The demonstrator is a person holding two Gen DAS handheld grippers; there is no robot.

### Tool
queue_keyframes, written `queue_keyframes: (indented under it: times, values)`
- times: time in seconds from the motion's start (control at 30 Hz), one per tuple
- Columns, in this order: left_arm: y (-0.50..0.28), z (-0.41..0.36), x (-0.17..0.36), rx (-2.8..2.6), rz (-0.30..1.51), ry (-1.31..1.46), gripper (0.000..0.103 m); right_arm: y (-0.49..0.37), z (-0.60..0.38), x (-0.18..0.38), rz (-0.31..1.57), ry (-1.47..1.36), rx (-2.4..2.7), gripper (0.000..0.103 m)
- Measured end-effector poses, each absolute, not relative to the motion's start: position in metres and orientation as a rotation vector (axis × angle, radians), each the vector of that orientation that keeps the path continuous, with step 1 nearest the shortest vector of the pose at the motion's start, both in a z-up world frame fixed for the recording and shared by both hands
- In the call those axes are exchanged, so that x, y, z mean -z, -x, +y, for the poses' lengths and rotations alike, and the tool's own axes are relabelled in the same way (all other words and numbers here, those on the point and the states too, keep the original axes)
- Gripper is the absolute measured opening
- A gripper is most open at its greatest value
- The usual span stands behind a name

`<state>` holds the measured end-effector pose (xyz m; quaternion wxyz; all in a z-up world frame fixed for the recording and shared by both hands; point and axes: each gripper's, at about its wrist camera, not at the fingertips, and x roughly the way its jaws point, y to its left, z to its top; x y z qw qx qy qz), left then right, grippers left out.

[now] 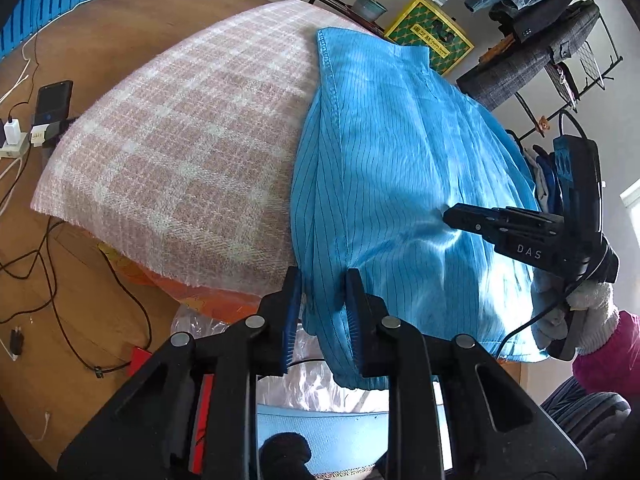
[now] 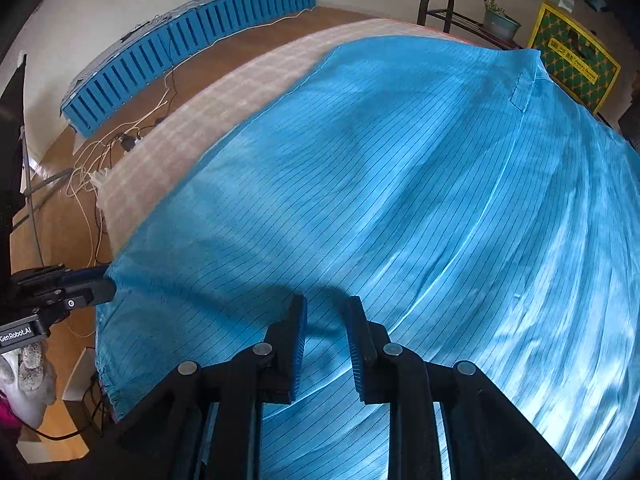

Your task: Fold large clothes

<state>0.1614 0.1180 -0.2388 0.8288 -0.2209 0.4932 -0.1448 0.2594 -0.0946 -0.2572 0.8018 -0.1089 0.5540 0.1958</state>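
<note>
Left wrist: left tool (image 1: pixel 322 300) apart astride glossy pinstriped blue garment (image 1: pixel 400 168) (hem); right tool (image 2: pixel 326 336) apart.

the garment (image 1: pixel 400 184) is bright blue with thin dark pinstripes. at nine o'clock of it, a blanket (image 1: pixel 180 152) checked in dusty pink and white. at one o'clock, a yellow box (image 1: pixel 430 38) with a green pattern. the floor (image 1: pixel 100 40) is brown wood.
</note>
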Motion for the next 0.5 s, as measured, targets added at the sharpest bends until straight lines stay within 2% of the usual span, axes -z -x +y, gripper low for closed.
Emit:
queue_keyframes:
  times: [0.03, 0.07, 0.1, 0.13, 0.27, 0.5]
  values:
    - [-0.162, 0.122, 0.234, 0.299, 1.032, 0.479, 0.021, -0.26, -0.097, 0.255, 1.191, 0.205, -0.417, 0.02]
    - [-0.164, 0.126, 0.229, 0.295, 1.013, 0.492, 0.027, -0.26, -0.099, 0.251, 1.184, 0.176, -0.421, 0.02]
    - [-0.167, 0.13, 0.226, 0.288, 0.997, 0.502, 0.043, -0.259, -0.099, 0.247, 1.172, 0.15, -0.435, 0.02]
    - [-0.172, 0.133, 0.224, 0.279, 0.985, 0.514, 0.053, -0.258, -0.099, 0.244, 1.164, 0.13, -0.451, 0.021]
    - [-0.197, 0.14, 0.231, 0.288, 1.013, 0.589, 0.053, -0.256, -0.094, 0.244, 1.163, 0.102, -0.477, 0.021]
    - [-0.222, 0.134, 0.257, 0.365, 1.095, 0.7, 0.051, -0.265, -0.094, 0.259, 1.218, 0.024, -0.478, 0.029]
